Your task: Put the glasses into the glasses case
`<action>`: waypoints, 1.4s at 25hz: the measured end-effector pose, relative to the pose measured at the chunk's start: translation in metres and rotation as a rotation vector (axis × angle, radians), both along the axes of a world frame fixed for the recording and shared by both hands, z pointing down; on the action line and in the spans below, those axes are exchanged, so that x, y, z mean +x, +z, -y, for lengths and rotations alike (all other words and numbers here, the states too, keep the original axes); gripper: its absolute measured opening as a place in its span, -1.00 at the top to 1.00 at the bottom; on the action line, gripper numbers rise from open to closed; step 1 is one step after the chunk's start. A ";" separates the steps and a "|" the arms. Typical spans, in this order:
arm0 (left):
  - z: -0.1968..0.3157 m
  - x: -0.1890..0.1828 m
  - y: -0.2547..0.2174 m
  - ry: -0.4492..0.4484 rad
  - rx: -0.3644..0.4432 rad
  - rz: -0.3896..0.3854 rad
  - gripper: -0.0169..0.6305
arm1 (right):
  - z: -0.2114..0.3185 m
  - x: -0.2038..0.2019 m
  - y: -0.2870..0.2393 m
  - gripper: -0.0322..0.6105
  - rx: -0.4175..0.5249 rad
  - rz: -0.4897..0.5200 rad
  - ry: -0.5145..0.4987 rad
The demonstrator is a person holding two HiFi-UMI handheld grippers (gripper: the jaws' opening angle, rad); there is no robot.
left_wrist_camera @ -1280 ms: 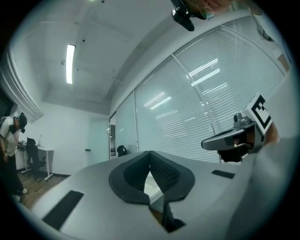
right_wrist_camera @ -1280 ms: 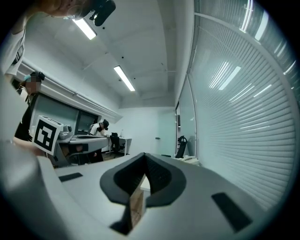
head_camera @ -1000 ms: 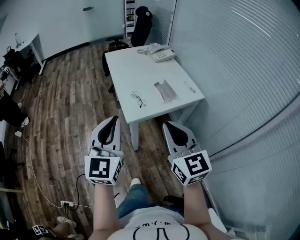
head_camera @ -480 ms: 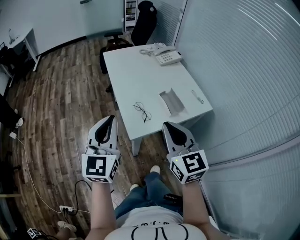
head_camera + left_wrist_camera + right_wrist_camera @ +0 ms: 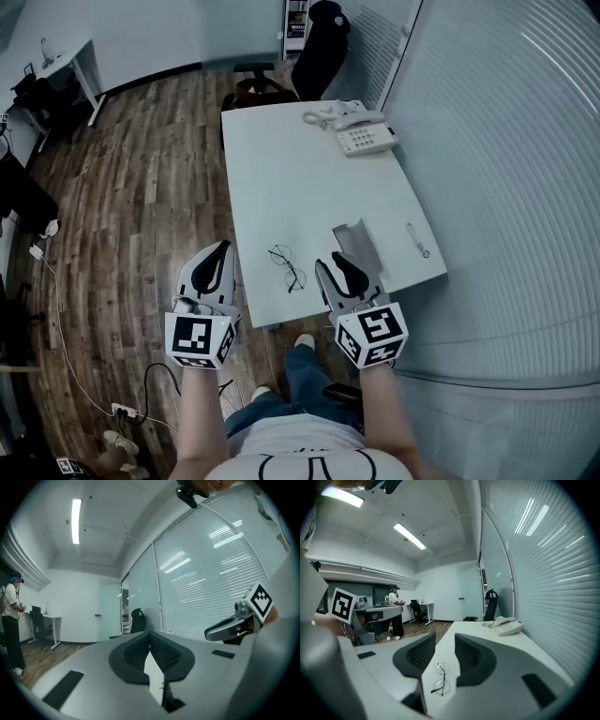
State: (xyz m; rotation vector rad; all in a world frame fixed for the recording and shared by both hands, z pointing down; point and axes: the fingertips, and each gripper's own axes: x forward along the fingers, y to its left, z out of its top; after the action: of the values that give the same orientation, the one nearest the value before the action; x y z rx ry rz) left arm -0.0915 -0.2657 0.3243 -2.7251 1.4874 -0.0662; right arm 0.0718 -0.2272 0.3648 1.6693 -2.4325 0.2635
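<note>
Thin-rimmed glasses (image 5: 288,267) lie unfolded near the front edge of the white table (image 5: 291,178). An open grey glasses case (image 5: 358,246) sits just right of them. My right gripper (image 5: 337,264) hovers at the table's front edge between the two. Its jaws have just been opening and now stand open. In the right gripper view the glasses (image 5: 439,679) lie on the table ahead, seen through the gap of the right gripper (image 5: 445,641), untouched. My left gripper (image 5: 222,247) is shut and empty, left of the table's front corner over the floor. In its own view the left gripper (image 5: 150,633) has its pads meeting at the tips.
A white desk phone (image 5: 366,139) stands at the table's far right and a pen (image 5: 418,240) lies right of the case. A black office chair (image 5: 323,47) stands behind the table. Slatted blinds line the right side. A person (image 5: 396,606) stands at desks far off.
The table has come much closer as both grippers moved forward to its front edge. The right jaws, shut before, now stand apart. The left gripper stays shut.
</note>
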 end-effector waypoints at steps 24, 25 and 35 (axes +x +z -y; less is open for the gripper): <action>0.112 0.011 0.145 0.009 -0.319 0.068 0.90 | 0.083 -0.046 0.195 0.61 -0.487 -0.047 -0.217; 0.113 0.009 0.150 0.007 -0.328 0.067 0.90 | 0.083 -0.047 0.200 0.61 -0.499 -0.061 -0.220; 0.116 0.002 0.168 0.004 -0.352 0.066 0.90 | 0.084 -0.050 0.220 0.82 -0.541 -0.136 -0.235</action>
State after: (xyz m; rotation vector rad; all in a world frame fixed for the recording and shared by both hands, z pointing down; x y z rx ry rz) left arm -0.0890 -0.3818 0.4926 -2.9529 1.5844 -0.4546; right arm 0.0217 -0.3108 0.5852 1.1234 -2.1663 0.6750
